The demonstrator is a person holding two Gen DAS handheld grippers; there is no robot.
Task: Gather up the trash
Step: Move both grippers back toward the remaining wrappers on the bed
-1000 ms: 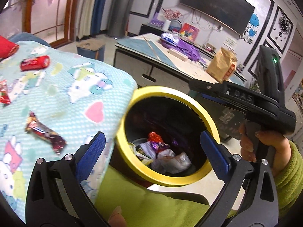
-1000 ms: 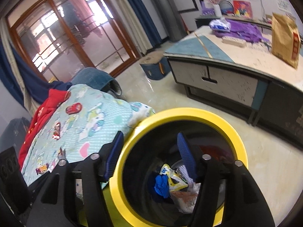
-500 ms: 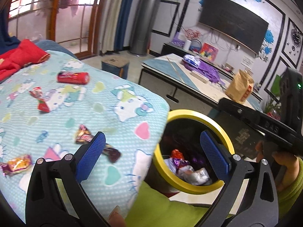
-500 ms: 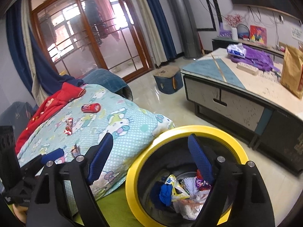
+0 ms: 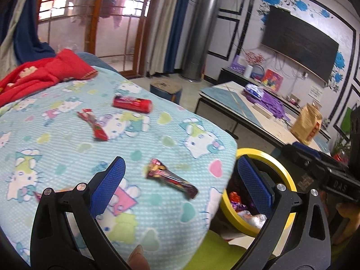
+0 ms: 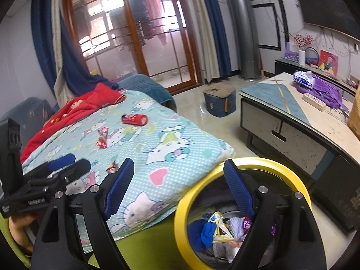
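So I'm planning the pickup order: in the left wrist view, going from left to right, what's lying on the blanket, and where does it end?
Red garment → red twisted wrapper → red can → dark candy wrapper → yellow-rimmed bin.

place: home living rm — wall TV [image 5: 299, 45]; coffee table [image 6: 292, 112]; cartoon blanket [image 5: 112, 135]; curtained glass doors [image 6: 135, 36]

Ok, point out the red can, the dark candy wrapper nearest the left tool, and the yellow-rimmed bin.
red can [image 5: 131, 104]: left wrist view, middle of its side.
dark candy wrapper [image 5: 172, 178]: left wrist view, middle of its length.
yellow-rimmed bin [image 6: 270, 164]: right wrist view, far rim.
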